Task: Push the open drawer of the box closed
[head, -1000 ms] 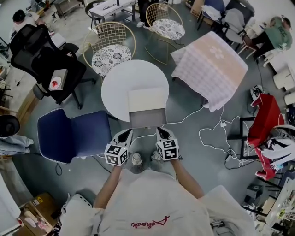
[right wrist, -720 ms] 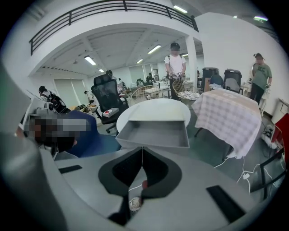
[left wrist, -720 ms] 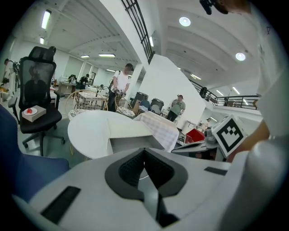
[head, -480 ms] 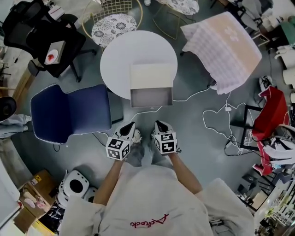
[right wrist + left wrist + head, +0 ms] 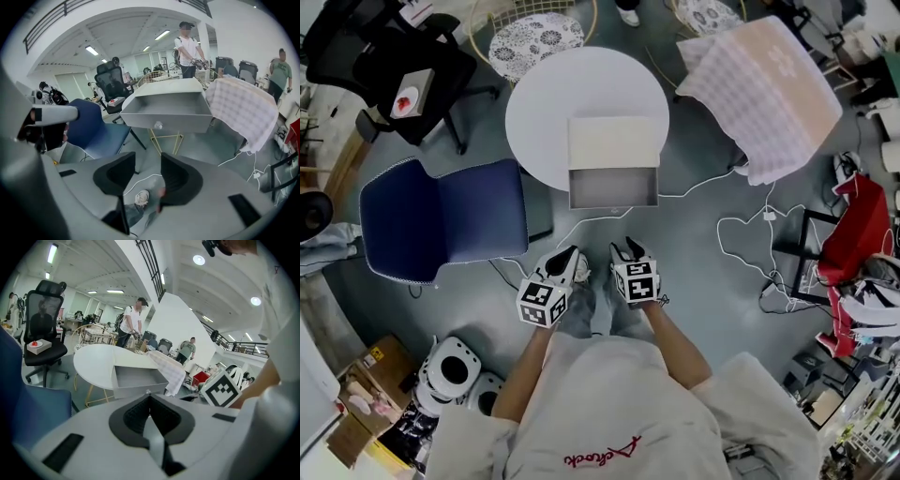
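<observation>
A white box [image 5: 612, 142] sits on the round white table [image 5: 546, 105]. Its grey drawer [image 5: 613, 187] is pulled out past the table's near edge and looks empty. The right gripper view shows the drawer front [image 5: 166, 119] with a small knob [image 5: 158, 125]; the left gripper view shows the drawer [image 5: 138, 380] from the side. Both grippers hang low in front of the person, short of the drawer and apart from it. My left gripper [image 5: 566, 260] [image 5: 149, 397] is shut with nothing in it. My right gripper [image 5: 628, 249] [image 5: 147, 161] is opening its jaws, with nothing between them.
A blue chair [image 5: 441, 220] stands left of the table and a black office chair [image 5: 394, 66] farther back left. A checked cloth [image 5: 764, 89] drapes over something at the right. White cables [image 5: 750, 244] run across the grey floor. Wire chairs [image 5: 525, 37] stand behind the table.
The view has tilted, so the table and drawer now sit higher in the picture. The gap between the grippers and the drawer front has grown. The right jaws look parted now.
</observation>
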`<act>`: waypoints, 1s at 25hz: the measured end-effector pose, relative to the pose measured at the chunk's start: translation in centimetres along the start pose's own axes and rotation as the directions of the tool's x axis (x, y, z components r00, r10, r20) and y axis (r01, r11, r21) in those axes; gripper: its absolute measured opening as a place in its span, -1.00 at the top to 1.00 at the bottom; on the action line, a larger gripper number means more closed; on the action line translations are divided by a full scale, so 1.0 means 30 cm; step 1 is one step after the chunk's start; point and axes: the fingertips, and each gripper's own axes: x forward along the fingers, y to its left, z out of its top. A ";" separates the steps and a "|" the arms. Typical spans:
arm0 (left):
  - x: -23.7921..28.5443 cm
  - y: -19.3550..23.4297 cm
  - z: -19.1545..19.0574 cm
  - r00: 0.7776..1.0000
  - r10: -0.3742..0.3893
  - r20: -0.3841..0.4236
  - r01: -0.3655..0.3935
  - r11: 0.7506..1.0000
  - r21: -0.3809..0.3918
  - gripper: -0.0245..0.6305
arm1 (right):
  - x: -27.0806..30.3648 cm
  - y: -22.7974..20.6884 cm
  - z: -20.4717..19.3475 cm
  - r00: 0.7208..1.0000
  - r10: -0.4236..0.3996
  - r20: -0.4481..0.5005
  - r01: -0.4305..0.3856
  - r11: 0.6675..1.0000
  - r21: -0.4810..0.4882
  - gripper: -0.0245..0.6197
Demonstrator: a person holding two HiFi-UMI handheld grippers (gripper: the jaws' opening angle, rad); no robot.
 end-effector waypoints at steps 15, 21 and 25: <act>-0.113 0.010 -0.083 0.998 0.047 -0.040 -0.047 0.999 -0.008 0.89 | 0.214 -0.063 0.149 0.999 -0.048 0.010 0.048 0.999 0.002 0.38; -0.114 0.022 -0.091 0.998 0.058 -0.037 -0.058 0.998 -0.015 0.89 | 0.222 -0.092 0.180 0.998 -0.060 0.032 0.058 0.997 0.053 0.57; -0.109 0.025 -0.094 0.998 0.055 -0.036 -0.056 0.998 -0.023 0.89 | 0.228 -0.074 0.176 0.999 -0.043 0.020 0.043 0.999 0.004 0.69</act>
